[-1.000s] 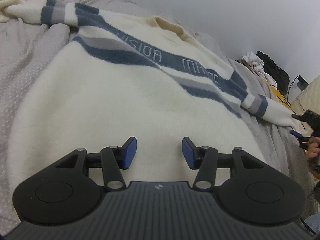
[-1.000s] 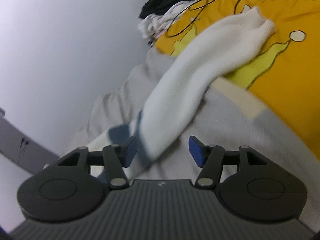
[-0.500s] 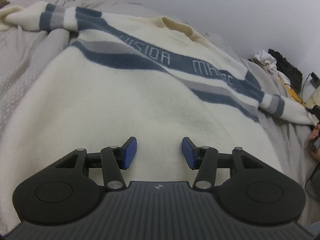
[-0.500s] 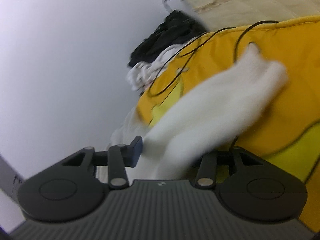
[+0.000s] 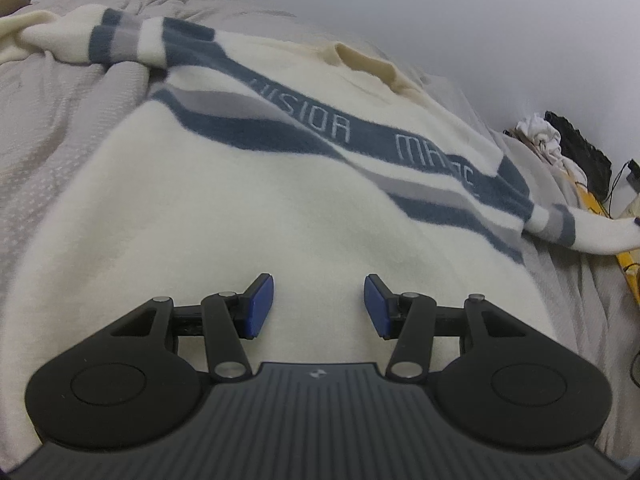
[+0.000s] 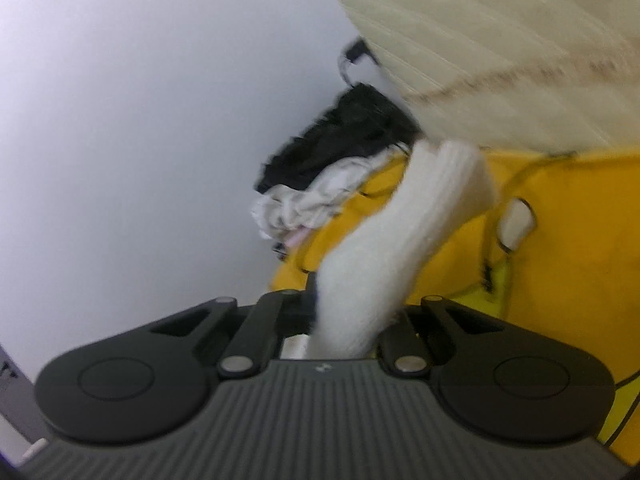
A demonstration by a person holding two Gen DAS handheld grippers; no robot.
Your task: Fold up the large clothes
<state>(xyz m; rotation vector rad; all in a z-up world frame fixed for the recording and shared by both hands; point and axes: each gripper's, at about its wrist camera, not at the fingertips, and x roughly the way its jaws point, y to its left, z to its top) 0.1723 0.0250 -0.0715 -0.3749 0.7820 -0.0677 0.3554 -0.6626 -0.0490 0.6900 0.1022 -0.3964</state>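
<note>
A large cream sweater with blue and grey stripes and lettering lies spread on a bed. My left gripper hovers open and empty over its lower body. The right sleeve stretches off to the right edge. In the right wrist view my right gripper is shut on that white sleeve, whose cuff sticks up beyond the jaws. The blue pads are hidden by the cloth.
Grey bedding lies left of the sweater. A yellow pillow with black cables, a white garment and a black garment sit by the wall. A cream headboard cushion is at top right.
My right gripper closed on the sleeve and lifted it, the view tilting upward. My left gripper drifted slightly over the sweater and stayed open.
</note>
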